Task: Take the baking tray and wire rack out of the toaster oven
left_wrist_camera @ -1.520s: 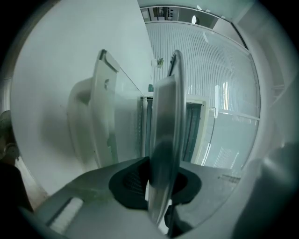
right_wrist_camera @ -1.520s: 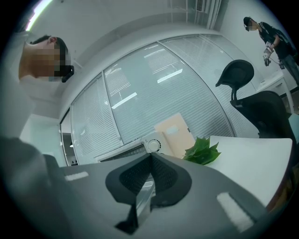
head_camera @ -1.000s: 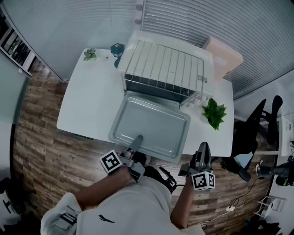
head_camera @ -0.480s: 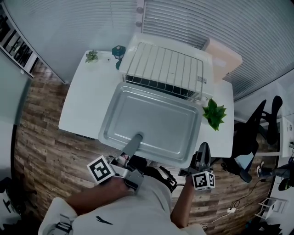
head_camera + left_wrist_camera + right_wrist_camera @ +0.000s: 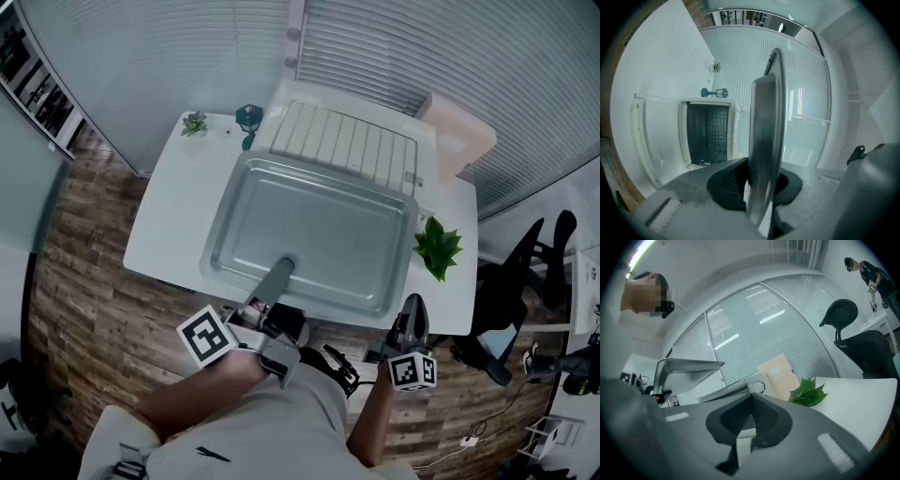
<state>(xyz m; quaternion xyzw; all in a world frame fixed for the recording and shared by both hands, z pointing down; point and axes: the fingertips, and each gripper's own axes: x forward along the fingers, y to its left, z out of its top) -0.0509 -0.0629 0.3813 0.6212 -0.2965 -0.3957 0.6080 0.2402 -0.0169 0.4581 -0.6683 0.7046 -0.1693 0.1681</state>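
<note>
Our left gripper [image 5: 284, 267] clamps the near rim of the tray [image 5: 323, 225], likely stiff, light and slick; our right gripper [image 5: 412, 305] is closed, empty.

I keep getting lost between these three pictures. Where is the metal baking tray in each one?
Head view: the baking tray fills the centre.
Left gripper view: edge-on, running up the middle.
Right gripper view: at mid-left, seen side-on.
Shared landmark: the white toaster oven.

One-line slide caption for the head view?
Left gripper, jaws closing on its rim, holds the baking tray above the table; right gripper hangs shut and empty.
</note>
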